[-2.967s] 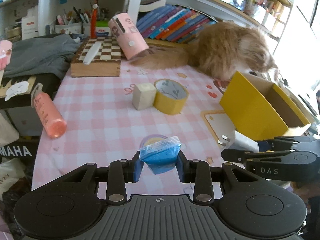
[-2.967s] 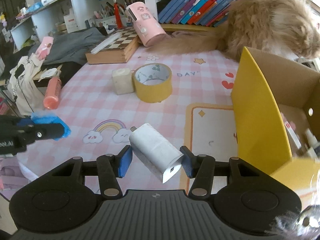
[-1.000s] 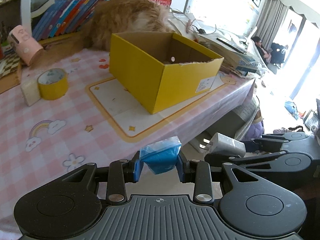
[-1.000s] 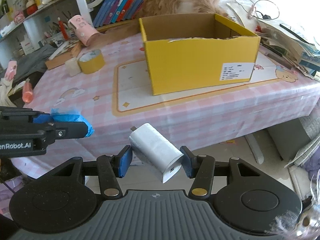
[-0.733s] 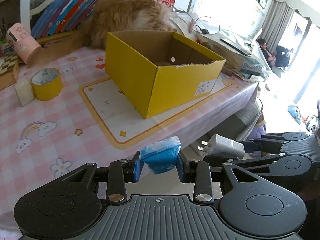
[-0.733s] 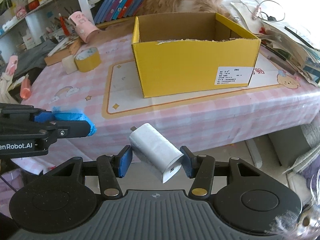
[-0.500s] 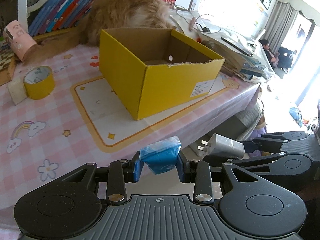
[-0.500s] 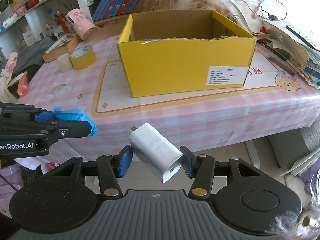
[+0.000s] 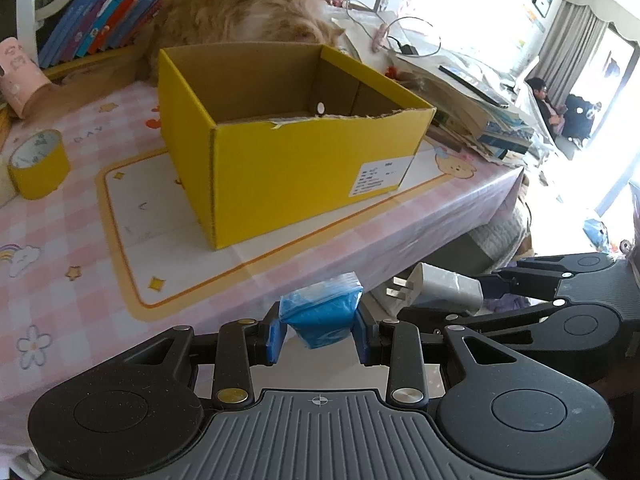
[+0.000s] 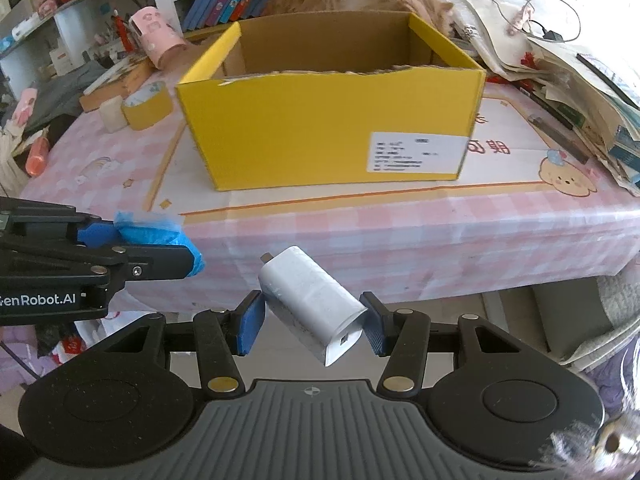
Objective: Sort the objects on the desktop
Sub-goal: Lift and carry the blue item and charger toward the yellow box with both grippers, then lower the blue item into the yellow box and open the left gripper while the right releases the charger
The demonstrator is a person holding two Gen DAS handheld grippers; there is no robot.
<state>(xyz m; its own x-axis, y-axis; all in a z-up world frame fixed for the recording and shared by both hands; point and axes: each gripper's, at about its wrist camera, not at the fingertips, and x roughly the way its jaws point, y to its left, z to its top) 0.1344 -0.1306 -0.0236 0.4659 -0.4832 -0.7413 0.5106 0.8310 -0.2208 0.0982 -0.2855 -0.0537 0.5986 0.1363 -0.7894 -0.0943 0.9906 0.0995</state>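
You have swung both tools away from the far left part of the counter [image 10: 400, 216], and now the open yellow box [image 10: 320, 128] stands straight ahead of you, much larger than a second ago. Your left tool [image 9: 318, 330] is clamped on the blue packet [image 9: 320, 312], and your right tool [image 10: 310, 320] is clamped on the white charger [image 10: 312, 304], which sits tilted between the pads with its prongs pointing to the far left. Both things hang before the near edge of the counter, lower than the box rim, so I judge that you must lift them over the near wall before you let go. The box looks empty as far as you can see inside, but its floor is mostly hidden. Behind its far wall lies a furry orange cat [image 9: 240, 4], touching the box, so take care there. The yellow tape roll [image 9: 38, 164] waits far left on the counter, with the pink cup [image 10: 154, 36] behind it, and a pile of books and papers [image 10: 568, 72] crowds the right side.
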